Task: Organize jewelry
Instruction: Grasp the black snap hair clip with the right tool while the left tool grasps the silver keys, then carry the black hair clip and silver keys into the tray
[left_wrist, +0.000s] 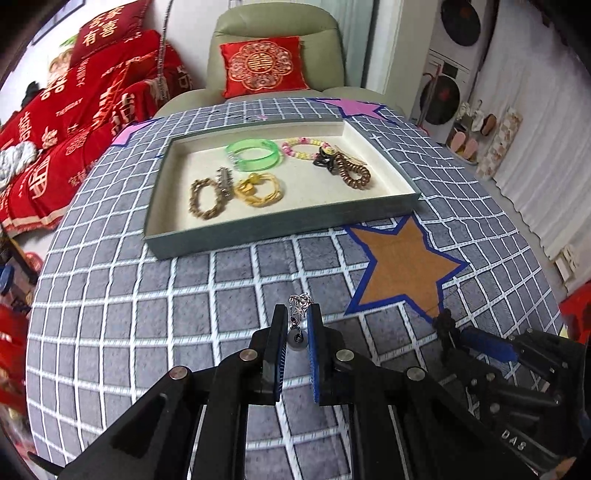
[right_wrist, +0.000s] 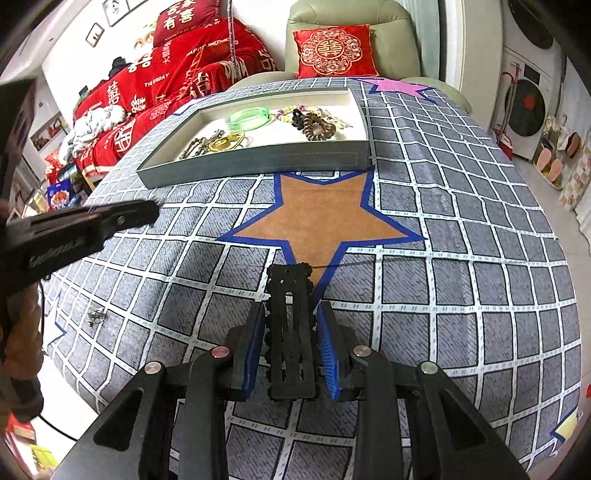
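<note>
My left gripper (left_wrist: 298, 314) is shut on a small silver earring (left_wrist: 299, 306) with a dark dangling bead, held above the checked cloth in front of the tray (left_wrist: 280, 221). My right gripper (right_wrist: 291, 314) is shut on a flat black hair clip (right_wrist: 291, 328), just short of the brown star (right_wrist: 317, 218). It also shows in the left wrist view (left_wrist: 448, 326) at the right. The tray holds a green bangle (left_wrist: 253, 153), a pink-yellow bead bracelet (left_wrist: 304, 147), a brown coil hair tie (left_wrist: 354, 171), a yellow bracelet (left_wrist: 260, 190) and a bronze chain bracelet (left_wrist: 205, 199).
A small silver piece (right_wrist: 96, 315) lies on the cloth at the left in the right wrist view. The left gripper's body (right_wrist: 85, 229) crosses that side. A green armchair with a red cushion (left_wrist: 264, 66) stands behind the table, red bedding (left_wrist: 74, 110) to the left.
</note>
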